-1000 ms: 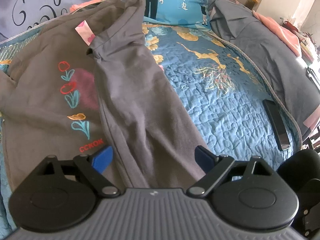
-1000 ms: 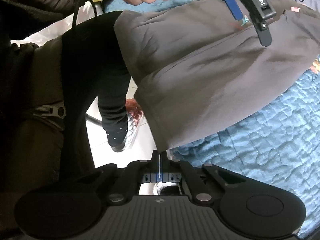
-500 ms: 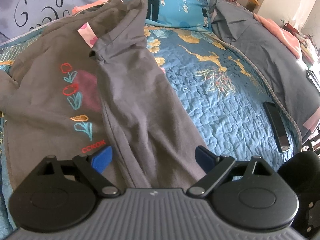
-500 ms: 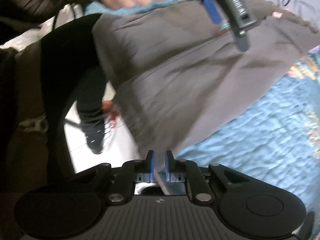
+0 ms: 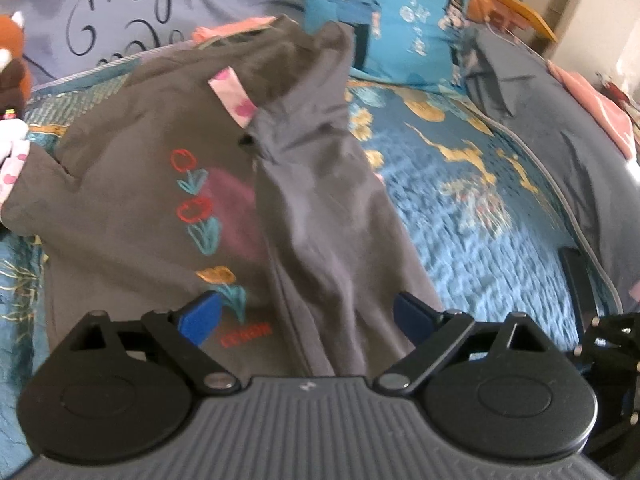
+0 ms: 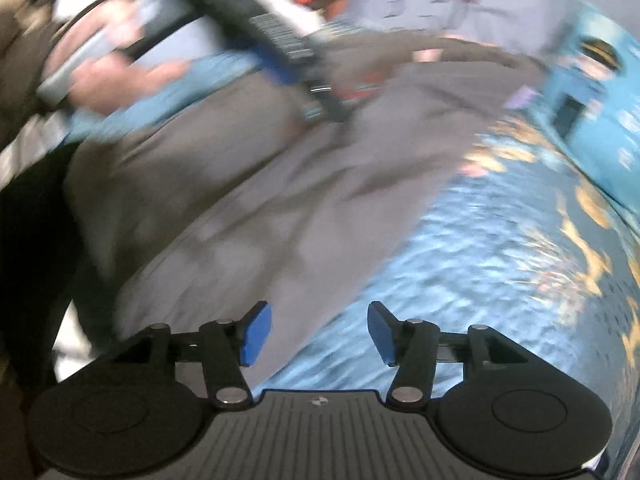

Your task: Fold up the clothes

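A grey garment (image 5: 140, 200) with embroidered tulips and a pink-lined collar lies spread on the blue quilt (image 5: 480, 240), its right side folded over toward the middle. My left gripper (image 5: 306, 316) hovers open over the near hem, with nothing between its blue pads. The right wrist view is blurred. It shows the same garment (image 6: 260, 200), and my right gripper (image 6: 318, 332) above its near corner at the quilt (image 6: 500, 280). Its jaws are opening and the pads press on nothing. Farther back, a hand (image 6: 120, 76) holds the left gripper (image 6: 288, 40) over the cloth.
A dark phone (image 5: 576, 280) lies near the quilt's right edge, by a rumpled grey sheet (image 5: 560, 120). A blue cartoon pillow (image 5: 384, 20) and a lettered grey pillow (image 5: 120, 8) stand at the head. A plush toy (image 5: 12, 52) sits far left.
The right gripper was shut on the garment's hem. It has let go, opened and swung round from the bedside toward the bed. The left gripper slid slightly forward over the garment.
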